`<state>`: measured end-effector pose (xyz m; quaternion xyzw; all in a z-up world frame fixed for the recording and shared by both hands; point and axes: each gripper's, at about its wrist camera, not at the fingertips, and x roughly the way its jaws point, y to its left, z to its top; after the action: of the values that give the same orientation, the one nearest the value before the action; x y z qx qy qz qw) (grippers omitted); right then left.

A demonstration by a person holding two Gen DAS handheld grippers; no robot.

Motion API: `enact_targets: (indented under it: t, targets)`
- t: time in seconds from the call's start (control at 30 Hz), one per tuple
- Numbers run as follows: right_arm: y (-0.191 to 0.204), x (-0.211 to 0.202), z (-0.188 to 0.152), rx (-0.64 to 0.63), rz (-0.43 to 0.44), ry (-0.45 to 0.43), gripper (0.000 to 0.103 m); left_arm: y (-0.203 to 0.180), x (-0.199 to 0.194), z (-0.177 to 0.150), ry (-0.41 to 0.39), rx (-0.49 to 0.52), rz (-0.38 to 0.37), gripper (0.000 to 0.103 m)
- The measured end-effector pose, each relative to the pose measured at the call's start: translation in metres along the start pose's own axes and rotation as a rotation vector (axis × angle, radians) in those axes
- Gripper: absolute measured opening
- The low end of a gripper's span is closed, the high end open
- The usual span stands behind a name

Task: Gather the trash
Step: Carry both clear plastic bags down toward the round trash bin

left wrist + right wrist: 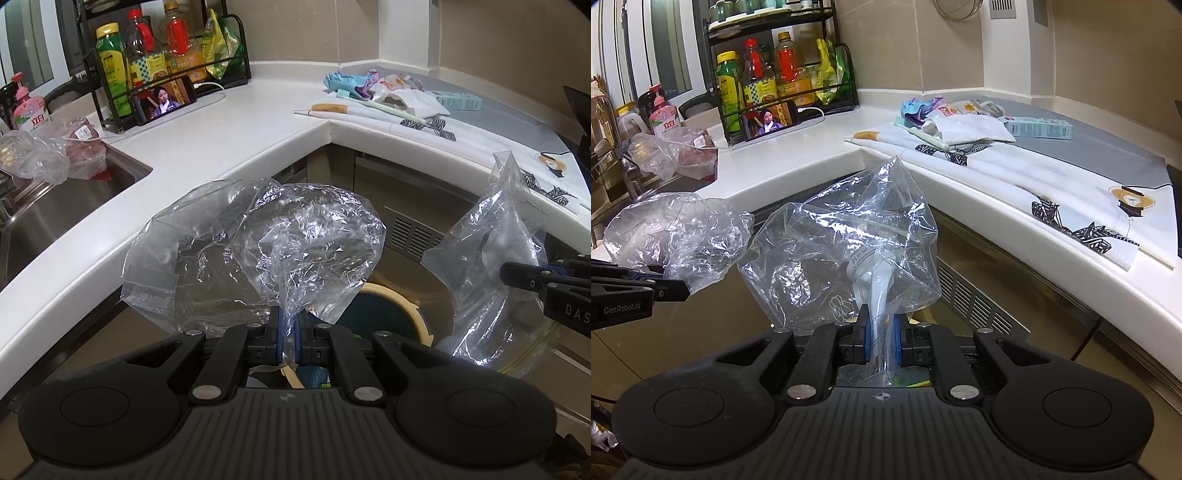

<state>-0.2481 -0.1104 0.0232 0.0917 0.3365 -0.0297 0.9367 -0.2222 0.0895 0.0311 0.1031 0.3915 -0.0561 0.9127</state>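
At the far left a steel sink [55,206] is sunk into the white counter [207,136], with a crumpled clear bag [35,157] lying on its rim and a pink soap bottle [27,110] behind. Right of it, a black wire rack [162,70] holds bottles with yellow and red caps, and a phone [164,99] with a lit screen leans against its front. Nearer, in front of the counter edge, the left gripper [289,334] has its blue-padded jaws pressed together on the gathered neck of a crumpled clear plastic bag [258,247]; the bag balloons up and away from the jaws, wider than tall, its film thin, glossy and densely creased. Below it sits a round bin [406,310] with a cream rim and dark inside. Further right, the right gripper [881,338] is clamped on a second clear bag [849,240], whose long axis stands upright and ends in a peak pointing toward the far counter; a white twisted strip of the bag runs down between the pads. On the far right counter, a patterned mat [1071,206] carries a heap of wrappers, paper and a blue glove [960,118].
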Motion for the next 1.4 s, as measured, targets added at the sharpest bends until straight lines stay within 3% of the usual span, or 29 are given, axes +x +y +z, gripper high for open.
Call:
enact_targets:
  t: [1.4]
  targets:
    - [-0.014,0.049,-0.003,0.036,-0.017,0.126,0.013,-0.009,0.05,0.002,0.118,0.031,-0.004,0.006]
